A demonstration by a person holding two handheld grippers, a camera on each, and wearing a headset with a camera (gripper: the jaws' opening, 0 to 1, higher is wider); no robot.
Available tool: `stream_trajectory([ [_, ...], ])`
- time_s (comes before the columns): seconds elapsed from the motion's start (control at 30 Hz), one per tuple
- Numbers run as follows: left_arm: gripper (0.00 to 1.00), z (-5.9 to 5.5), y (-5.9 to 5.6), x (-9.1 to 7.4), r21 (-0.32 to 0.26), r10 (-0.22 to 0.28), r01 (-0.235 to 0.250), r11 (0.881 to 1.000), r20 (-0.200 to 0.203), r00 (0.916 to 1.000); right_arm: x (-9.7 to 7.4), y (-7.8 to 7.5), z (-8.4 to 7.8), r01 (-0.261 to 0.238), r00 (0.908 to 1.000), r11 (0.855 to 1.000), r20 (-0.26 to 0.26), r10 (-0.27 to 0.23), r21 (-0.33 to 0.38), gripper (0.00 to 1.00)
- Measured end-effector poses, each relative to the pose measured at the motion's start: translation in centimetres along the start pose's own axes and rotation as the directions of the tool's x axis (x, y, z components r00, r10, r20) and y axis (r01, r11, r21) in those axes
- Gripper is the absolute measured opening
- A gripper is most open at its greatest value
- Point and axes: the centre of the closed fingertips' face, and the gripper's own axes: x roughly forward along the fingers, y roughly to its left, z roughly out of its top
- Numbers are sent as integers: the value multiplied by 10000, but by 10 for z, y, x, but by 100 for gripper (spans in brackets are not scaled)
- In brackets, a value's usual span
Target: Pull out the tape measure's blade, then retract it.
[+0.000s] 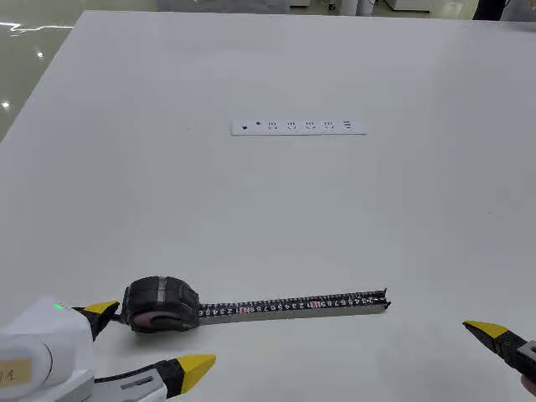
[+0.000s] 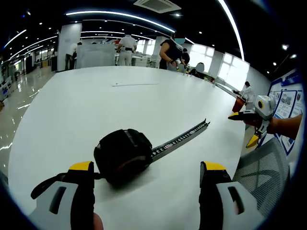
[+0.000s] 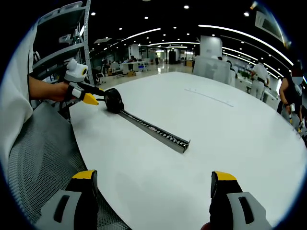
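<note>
A black tape measure [image 1: 159, 304] lies on the white table [image 1: 268, 209] near its front edge, with its blade [image 1: 293, 305] drawn out flat to the right, ending in a hook [image 1: 386, 299]. My left gripper [image 1: 151, 339] is open, its yellow-tipped jaws on either side of the case without closing on it. In the left gripper view the case [image 2: 123, 154] sits between the jaws of the gripper [image 2: 146, 172]. My right gripper [image 3: 152, 182] is open and holds nothing, a short way back from the blade's hook [image 3: 184, 145]. Its yellow tip [image 1: 487, 329] shows at the lower right.
A white power strip [image 1: 298, 126] lies flat in the middle of the table, far from the tape. Several people stand at benches beyond the table's far edge [image 2: 127, 45]. A grey mesh chair [image 3: 43, 158] sits at the near edge.
</note>
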Motion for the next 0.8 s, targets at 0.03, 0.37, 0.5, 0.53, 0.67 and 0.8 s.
stream_trajectory([
  [0.03, 87, 0, 0, 1, -13, -7, 7, 10000, 3, 10000, 0, 0, 0, -26, 10000, 10000, -11, 26, -3, 99],
  [0.37, 87, 2, 1, 7, -362, 299, -295, 9989, 85, 9995, 7, -3, 3, -195, 9997, 9997, -136, 192, -162, 92],
  [0.5, 85, 4, 5, 10, -632, 531, -523, 9966, 107, 9985, 11, -5, 3, -424, 9987, 9985, -308, 413, -346, 84],
  [0.53, 84, 4, 6, 11, -725, 625, -613, 9955, 146, 9979, 12, -7, 3, -441, 9985, 9982, -339, 428, -400, 83],
  [0.67, 82, 4, 8, 15, -864, 1060, -1041, 9908, 178, 9942, 16, -14, 7, -626, 9974, 9965, -401, 604, -555, 76],
  [0.8, 82, 4, 11, 18, -1031, 1322, -1293, 9862, 215, 9910, 20, -21, 10, -777, 9958, 9934, -540, 733, -848, 69],
])
